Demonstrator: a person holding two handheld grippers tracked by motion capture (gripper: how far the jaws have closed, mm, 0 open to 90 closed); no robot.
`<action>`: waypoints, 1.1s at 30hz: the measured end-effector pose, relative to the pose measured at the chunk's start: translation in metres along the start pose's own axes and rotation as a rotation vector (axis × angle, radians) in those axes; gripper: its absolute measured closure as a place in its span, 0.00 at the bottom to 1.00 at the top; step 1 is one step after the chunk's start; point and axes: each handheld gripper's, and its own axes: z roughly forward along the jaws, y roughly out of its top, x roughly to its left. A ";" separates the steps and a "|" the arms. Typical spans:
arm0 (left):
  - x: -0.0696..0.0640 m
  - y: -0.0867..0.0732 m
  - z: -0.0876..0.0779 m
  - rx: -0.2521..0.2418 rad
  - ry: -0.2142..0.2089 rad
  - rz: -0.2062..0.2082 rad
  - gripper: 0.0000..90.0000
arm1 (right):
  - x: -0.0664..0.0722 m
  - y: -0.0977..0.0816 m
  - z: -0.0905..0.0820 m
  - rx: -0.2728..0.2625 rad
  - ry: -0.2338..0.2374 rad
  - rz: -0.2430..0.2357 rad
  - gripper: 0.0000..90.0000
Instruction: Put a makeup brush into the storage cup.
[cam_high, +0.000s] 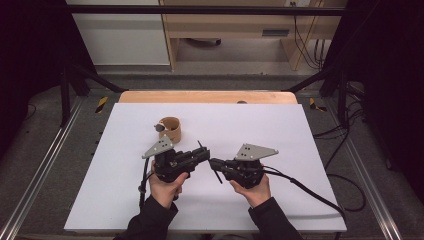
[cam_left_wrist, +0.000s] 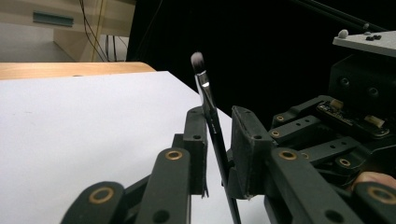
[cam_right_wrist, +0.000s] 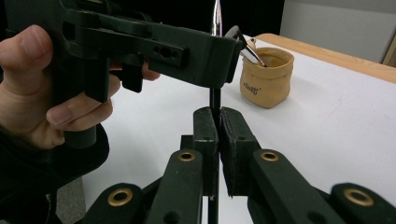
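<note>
Right tool (cam_right_wrist: 218, 140) clamps the brush (cam_left_wrist: 210, 112), left tool (cam_left_wrist: 219, 140) loosely around it, near the tan pouch (cam_right_wrist: 266, 79) holding brushes, label unreadable.

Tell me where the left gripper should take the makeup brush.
Probably the slim black handle under the metal ferrule, approached level from the side: the brush stands upright, its lower end clamped in the right gripper, bristles on top.

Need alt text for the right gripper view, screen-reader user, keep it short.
The right gripper has its two black jaws shut on the thin dark handle of a makeup brush, which stands upright. The left gripper, held in a hand, meets the brush higher up; behind, a tan pouch sits on the white table.
</note>
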 end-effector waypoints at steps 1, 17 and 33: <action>0.000 0.000 0.000 0.001 0.000 -0.001 0.86 | 0.000 0.000 0.000 0.001 0.003 0.000 0.95; -0.002 -0.001 0.000 0.001 -0.026 0.006 0.94 | 0.001 -0.001 0.001 -0.004 0.009 -0.005 0.95; -0.004 0.001 -0.004 -0.009 -0.022 0.043 0.95 | 0.001 -0.001 0.001 -0.002 0.009 -0.006 0.88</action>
